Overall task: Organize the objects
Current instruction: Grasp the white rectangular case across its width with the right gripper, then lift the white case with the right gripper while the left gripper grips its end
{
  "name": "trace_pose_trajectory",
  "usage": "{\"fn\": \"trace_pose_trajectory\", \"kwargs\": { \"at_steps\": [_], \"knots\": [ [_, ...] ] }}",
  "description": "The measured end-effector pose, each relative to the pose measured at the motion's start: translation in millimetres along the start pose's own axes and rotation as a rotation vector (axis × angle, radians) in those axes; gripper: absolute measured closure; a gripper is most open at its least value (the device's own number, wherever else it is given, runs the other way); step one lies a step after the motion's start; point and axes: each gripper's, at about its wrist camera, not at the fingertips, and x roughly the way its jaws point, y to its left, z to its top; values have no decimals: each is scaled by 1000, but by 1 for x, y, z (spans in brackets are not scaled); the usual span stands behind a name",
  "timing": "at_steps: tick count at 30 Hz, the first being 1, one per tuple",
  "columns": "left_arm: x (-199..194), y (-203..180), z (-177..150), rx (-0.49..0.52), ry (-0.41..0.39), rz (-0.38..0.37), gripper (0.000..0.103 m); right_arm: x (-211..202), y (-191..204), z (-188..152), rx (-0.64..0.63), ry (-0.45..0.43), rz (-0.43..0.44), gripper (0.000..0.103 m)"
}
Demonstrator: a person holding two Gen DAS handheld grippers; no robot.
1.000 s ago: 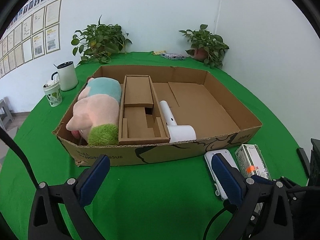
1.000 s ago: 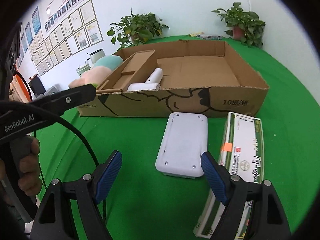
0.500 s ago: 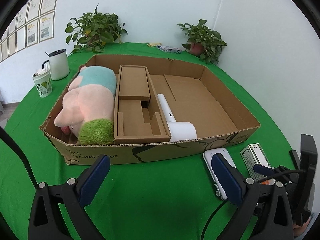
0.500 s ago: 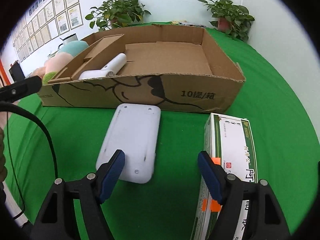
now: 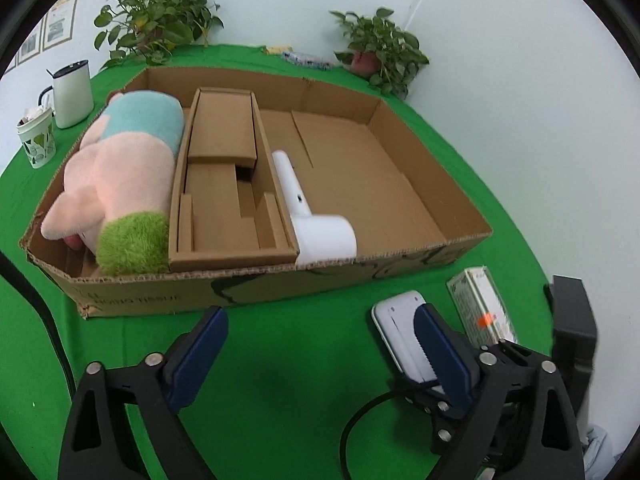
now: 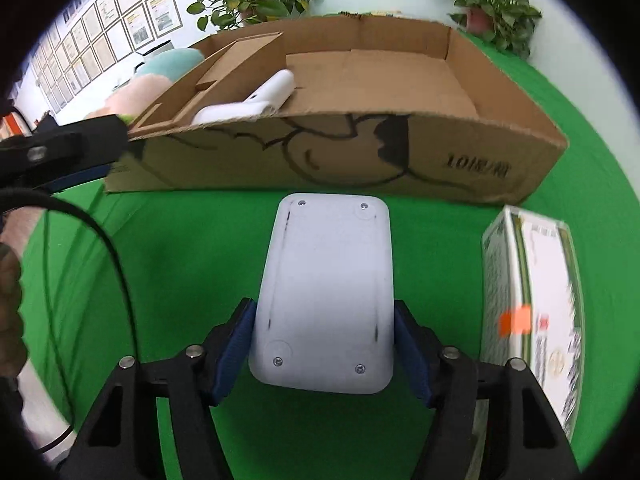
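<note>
A flat white device (image 6: 326, 292) lies on the green cloth in front of the cardboard box (image 6: 460, 152). My right gripper (image 6: 325, 354) straddles its near end, blue pads against both long sides, so it is shut on the device. The device also shows in the left wrist view (image 5: 400, 330). A green-and-white carton (image 6: 532, 312) lies to its right, and shows in the left wrist view (image 5: 482, 304). My left gripper (image 5: 320, 360) is open and empty above the cloth, in front of the box (image 5: 240, 284).
The box holds a plush pig (image 5: 120, 176), a cardboard insert (image 5: 224, 184) and a white hair dryer (image 5: 316, 220); its right half is bare. A white jug (image 5: 74, 94) and paper cup (image 5: 38, 140) stand left. Potted plants (image 5: 380, 52) stand behind.
My right gripper moved left and forward onto the white device and closed on its sides. The left gripper stayed open and shifted a little.
</note>
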Motion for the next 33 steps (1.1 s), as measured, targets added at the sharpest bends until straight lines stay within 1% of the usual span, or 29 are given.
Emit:
{"fn": "trace_pose_trajectory", "kwargs": {
  "at_steps": [2,4,6,7,8,9,11,12,14,15,17,19,21,26,27,30,33],
  "knots": [
    [0,1,-5,-8,17,-30,15,-11,6,-15,-10,17,44,36],
    [3,2,-8,-22,44,-80,15,-24,9,-28,3,4,83,36],
    [13,-3,-8,-22,90,-123,15,-35,10,-37,21,-29,90,25],
    [20,-6,-8,-20,113,-139,15,-40,10,-40,19,-58,77,23],
    [25,-9,-8,-18,132,-157,17,-42,12,-42,3,-74,59,23],
    [33,-12,-8,-23,156,-185,22,-43,13,-43,-15,-82,44,23],
    [51,-12,-8,-65,224,-246,29,-45,17,-48,-65,-105,24,23],
    [59,-11,-9,-97,261,-270,33,-47,19,-50,-87,-111,30,23],
    [70,-11,-14,-134,307,-299,38,-50,26,-55,-131,-127,61,23],
    [71,-12,-18,-140,319,-302,38,-53,26,-55,-145,-138,65,23],
    [70,-13,-27,-144,334,-297,38,-60,31,-60,-170,-167,81,23],
    [64,-12,-37,-162,340,-325,38,-65,36,-64,-183,-195,105,23],
    [60,-12,-45,-175,349,-337,38,-68,37,-70,-189,-211,106,23],
    [60,-13,-49,-200,343,-354,38,-54,25,-62,-120,-192,102,23],
    [61,-13,-48,-207,348,-362,41,-51,23,-59,-109,-188,112,23],
    [67,-20,-51,-198,367,-383,43,-42,24,-52,-111,-153,100,23],
    [67,-28,-53,-177,366,-386,43,-32,28,-49,-139,-116,87,27]
  ]
}}
